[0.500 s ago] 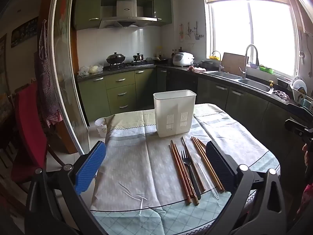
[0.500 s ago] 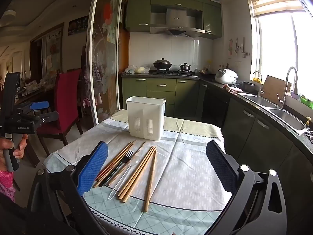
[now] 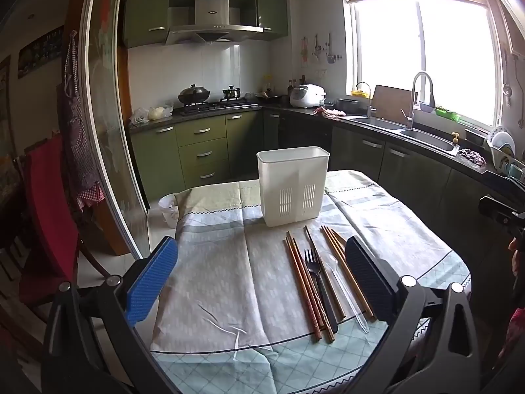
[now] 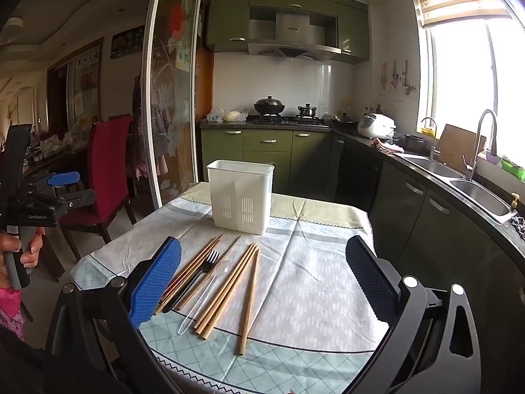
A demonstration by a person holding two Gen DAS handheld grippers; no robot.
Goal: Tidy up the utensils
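A white slotted utensil holder (image 3: pixel 293 185) stands upright and looks empty on the clothed table (image 3: pixel 210 262); it also shows in the right wrist view (image 4: pixel 240 196). In front of it lie several wooden chopsticks (image 3: pixel 303 282), a black plastic fork (image 3: pixel 316 279) and a clear plastic spoon (image 3: pixel 344 287). The right wrist view shows the chopsticks (image 4: pixel 229 284), fork (image 4: pixel 197 275) and spoon (image 4: pixel 206 290) too. My left gripper (image 3: pixel 262 279) is open and empty above the table's near part. My right gripper (image 4: pixel 262 279) is open and empty, the utensils lying below its left finger.
A red chair (image 3: pixel 49 216) and a sliding glass door (image 3: pixel 108 131) stand left of the table. Green cabinets, a stove (image 3: pixel 210 105) and a sink counter (image 3: pixel 410 131) run behind and right. The other hand-held gripper (image 4: pixel 39 200) shows at the left edge.
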